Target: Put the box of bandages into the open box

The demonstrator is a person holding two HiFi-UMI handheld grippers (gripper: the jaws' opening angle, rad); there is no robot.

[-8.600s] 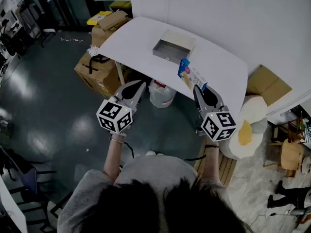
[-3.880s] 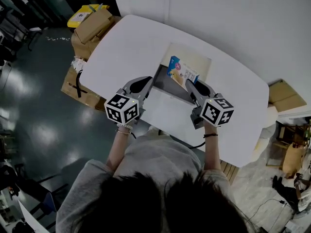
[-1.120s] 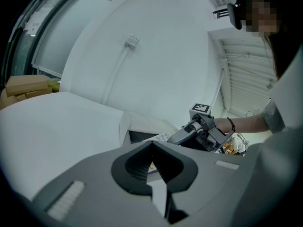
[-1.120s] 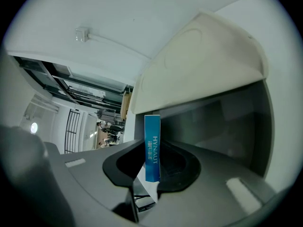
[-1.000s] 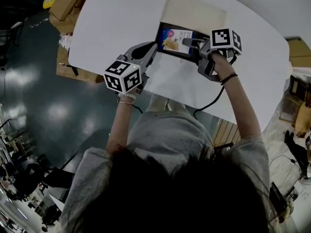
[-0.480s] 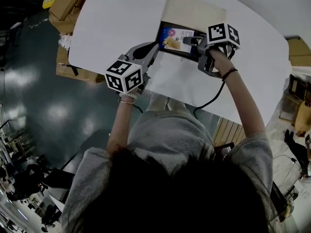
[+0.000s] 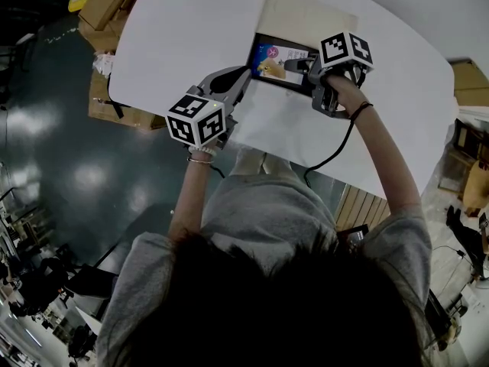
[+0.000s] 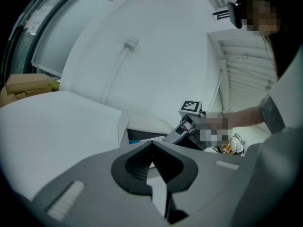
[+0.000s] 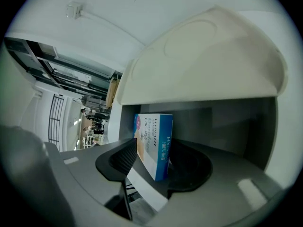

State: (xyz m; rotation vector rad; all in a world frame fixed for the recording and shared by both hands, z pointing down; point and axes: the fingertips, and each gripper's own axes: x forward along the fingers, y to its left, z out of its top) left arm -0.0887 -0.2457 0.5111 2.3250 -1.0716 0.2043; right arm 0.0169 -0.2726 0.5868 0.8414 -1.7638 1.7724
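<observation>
progress: box of bandages [image 7: 273,57] lies inside the open box [image 7: 251,58], printed face up on the tray floor. The lid flap [image 7: 306,14] is folded back behind it on the white surface [image 7: 176,44]. The placing looks as good as done.
left to do: by my reading, only letting go cleanly and drawing the right gripper [image 7: 296,64] back out. Nothing shows whether the lid is meant to be shut.
left gripper [image 7: 243,73]: jaws together, nothing between them. The tips sit at the near left corner of the open box, close to its wall; touching or just beside, cannot tell. Reads as a steadying post, not a grasp.
box of bandages, detail: takes up most of the tray, its right end under the right gripper's tips.
right gripper: reaches down into the open box from the right. The jaws have just been opening and stand fairly wide, one on either side of the box of bandages. Its own view shows the blue edge of the box between the pads, one pad close alongside, the other with dark space beside it. The pads do not look to press.
watch: a pad that clings could drag the box of bandages up on withdrawal.
</observation>
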